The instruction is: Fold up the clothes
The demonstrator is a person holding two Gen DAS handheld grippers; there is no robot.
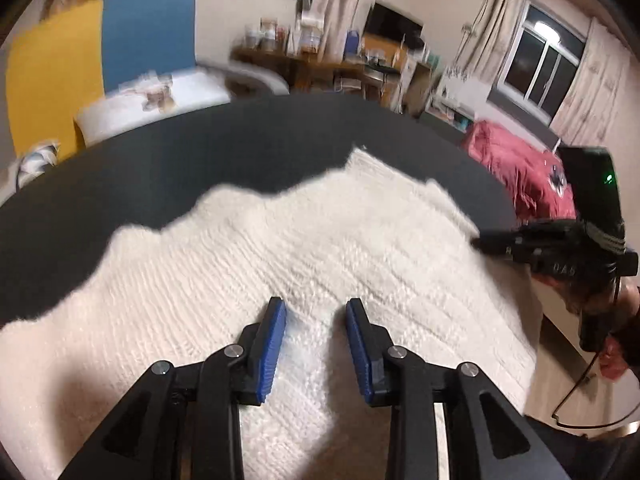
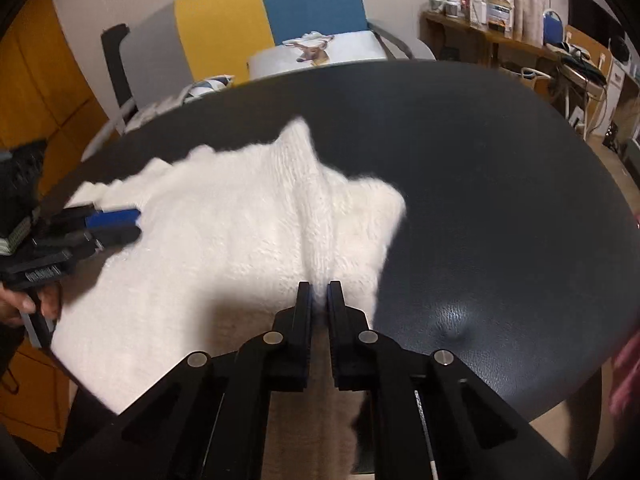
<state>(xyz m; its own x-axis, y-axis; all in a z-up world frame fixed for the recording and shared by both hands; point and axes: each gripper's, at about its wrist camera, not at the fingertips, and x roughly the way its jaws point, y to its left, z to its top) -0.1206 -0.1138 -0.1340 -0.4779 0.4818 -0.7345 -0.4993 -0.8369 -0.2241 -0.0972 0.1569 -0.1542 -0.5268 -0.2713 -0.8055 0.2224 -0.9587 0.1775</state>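
1. Through the left wrist view, our left gripper (image 1: 316, 312) hangs just above the cream knit garment (image 1: 304, 240) with its blue-padded fingers (image 1: 274, 340) spread wide and nothing between them.
2. The garment lies spread over the near part of the dark round table (image 1: 200, 148), its ragged far edge short of the table's middle.
3. At the table's right edge in this view, our right gripper (image 1: 486, 242) points in low over the garment's side; a hand (image 1: 612, 356) grips its handle from below.
4. Through the right wrist view, our right gripper (image 2: 319, 294) has its fingers drawn narrow, pinching a raised ridge of the knit garment (image 2: 224, 220) near the table's (image 2: 480, 160) near edge.
5. At the table's left edge here, our left gripper (image 2: 128, 222) reaches in level over the garment, fingers parted.
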